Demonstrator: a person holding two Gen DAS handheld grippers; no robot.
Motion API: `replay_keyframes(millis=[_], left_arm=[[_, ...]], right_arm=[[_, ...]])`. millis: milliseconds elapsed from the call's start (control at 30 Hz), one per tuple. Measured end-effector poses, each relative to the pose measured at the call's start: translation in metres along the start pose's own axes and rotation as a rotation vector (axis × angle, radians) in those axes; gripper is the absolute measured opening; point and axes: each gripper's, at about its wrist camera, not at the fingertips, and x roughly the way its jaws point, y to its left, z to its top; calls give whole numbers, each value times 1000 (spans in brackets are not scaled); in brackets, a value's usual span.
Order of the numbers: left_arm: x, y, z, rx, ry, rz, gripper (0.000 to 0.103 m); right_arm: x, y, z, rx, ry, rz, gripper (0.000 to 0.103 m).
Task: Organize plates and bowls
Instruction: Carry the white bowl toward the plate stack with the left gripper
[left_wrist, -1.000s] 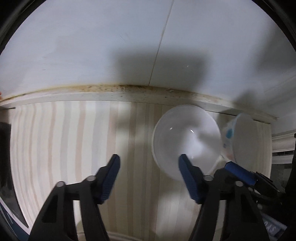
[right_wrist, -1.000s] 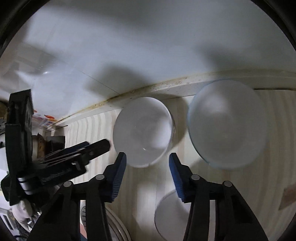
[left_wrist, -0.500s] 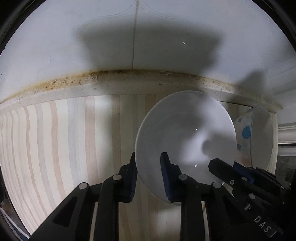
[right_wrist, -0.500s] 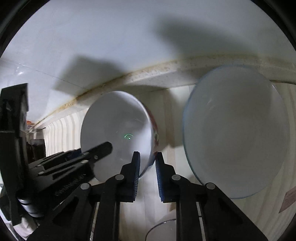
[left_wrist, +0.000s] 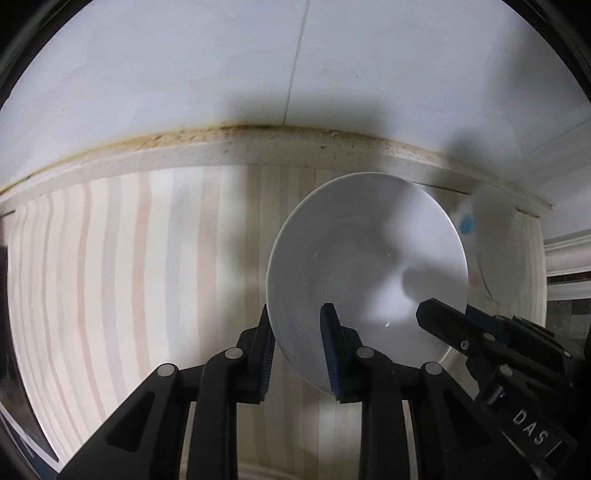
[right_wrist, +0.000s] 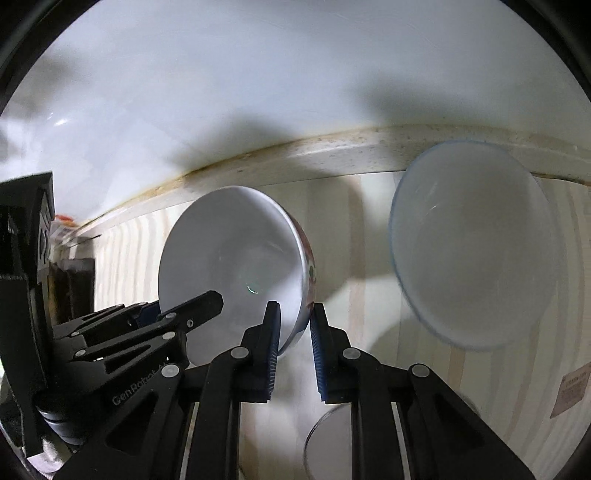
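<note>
Both grippers are now pinching bowl rims where, a second ago, their jaws were standing spread and short of the dishes; half a second ago they were already closed, and since then each bowl is showing tilted up toward its camera, which I judge as the start of a lift. Largest in the scene, the pale striped wooden countertop (left_wrist: 122, 266) is running back to a stained beige backsplash ledge (left_wrist: 258, 147), so the dishes are lined along that ledge for easy reach. In the right view, the translucent blue-rimmed glass bowl (right_wrist: 472, 251) is waiting at two o'clock, untouched. In the left view, the plain white ceramic bowl (left_wrist: 369, 258) is sitting at three o'clock, its near rim clamped between the blue pads of the left gripper (left_wrist: 297, 350). The smaller white bowl with a red-patterned outside (right_wrist: 236, 266) is being held at its right rim by the right gripper (right_wrist: 293, 343). Gripping at the rim is probably leaving the wells free for nesting one bowl into another.
</note>
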Motion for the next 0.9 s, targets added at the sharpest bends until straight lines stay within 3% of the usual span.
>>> replay_keyframes(millis=[400,600,900], left_arm=[[-80,2,-87,30,-54,-16,22],[-86,-11,-122,72,-45,-22,22],[-55,-48,-160,147,12,-59,22]], right_arm=[[-62,23,-91,-55,-26,48,18],[-84,21,-149,-25,-34,57,18],[-103,-20,-220,40,-42,40,18]])
